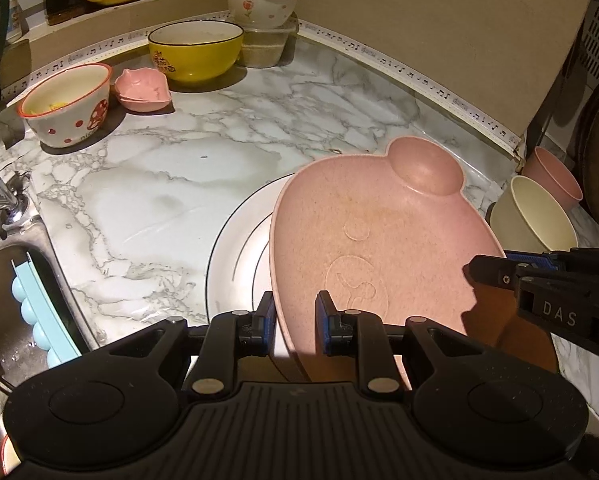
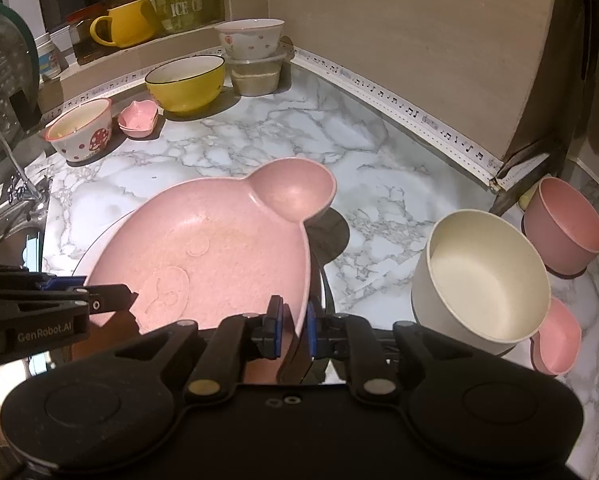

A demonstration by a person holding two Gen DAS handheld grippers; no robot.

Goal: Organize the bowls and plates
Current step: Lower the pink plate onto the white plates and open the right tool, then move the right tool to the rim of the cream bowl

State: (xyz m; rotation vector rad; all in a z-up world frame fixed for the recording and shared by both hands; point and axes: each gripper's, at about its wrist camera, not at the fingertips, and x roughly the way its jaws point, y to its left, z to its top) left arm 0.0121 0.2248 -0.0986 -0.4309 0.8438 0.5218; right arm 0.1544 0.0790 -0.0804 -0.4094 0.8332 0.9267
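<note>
A pink bear-shaped plate (image 1: 379, 236) (image 2: 215, 248) is tilted over a white round plate (image 1: 239, 248) on the marble counter. My left gripper (image 1: 295, 320) straddles the pink plate's left rim, its jaws a little apart. My right gripper (image 2: 293, 326) is closed on the pink plate's right rim; it also shows in the left wrist view (image 1: 475, 270). The left gripper shows in the right wrist view (image 2: 127, 292).
At the back stand a mushroom bowl (image 1: 65, 104), a small pink dish (image 1: 141, 88), a yellow bowl (image 1: 195, 50) and a flowered bowl (image 1: 261, 6) on a lidded container. At right are a cream bowl (image 2: 483, 276), a pink bowl (image 2: 563, 224) and a small pink dish (image 2: 557, 336). A sink (image 1: 3, 280) lies at left.
</note>
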